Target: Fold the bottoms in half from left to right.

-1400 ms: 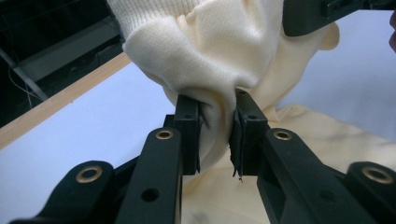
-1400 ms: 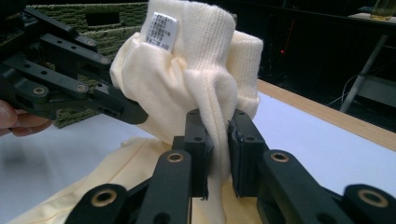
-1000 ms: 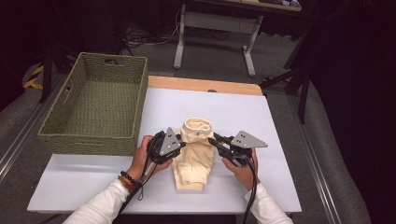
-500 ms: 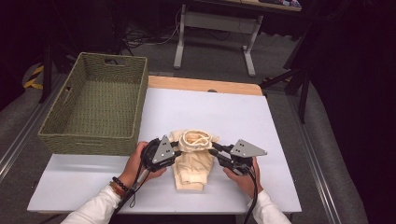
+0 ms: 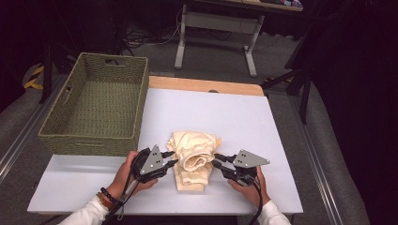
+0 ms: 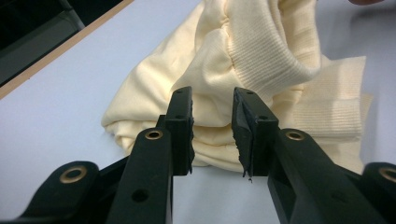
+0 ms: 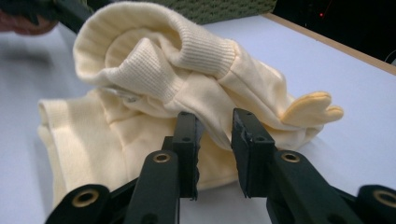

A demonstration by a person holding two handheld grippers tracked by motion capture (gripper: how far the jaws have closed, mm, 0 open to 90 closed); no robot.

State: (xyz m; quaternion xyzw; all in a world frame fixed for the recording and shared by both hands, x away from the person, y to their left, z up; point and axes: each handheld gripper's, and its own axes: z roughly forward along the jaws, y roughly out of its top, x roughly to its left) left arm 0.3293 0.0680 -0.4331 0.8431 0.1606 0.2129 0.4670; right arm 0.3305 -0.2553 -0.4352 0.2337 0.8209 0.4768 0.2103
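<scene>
A cream sweater, rolled and half folded, is lying near the front of the white bench, its long axis running near to far with the bunched roll at the far end. It is being flanked by the left tool and the right tool, both parted with nothing pinched; the right jaws have just been opening. A loose roll could be unravelled, or a single layer snagged, if the cloth is pinched carelessly. A woven basket is standing far left.
</scene>
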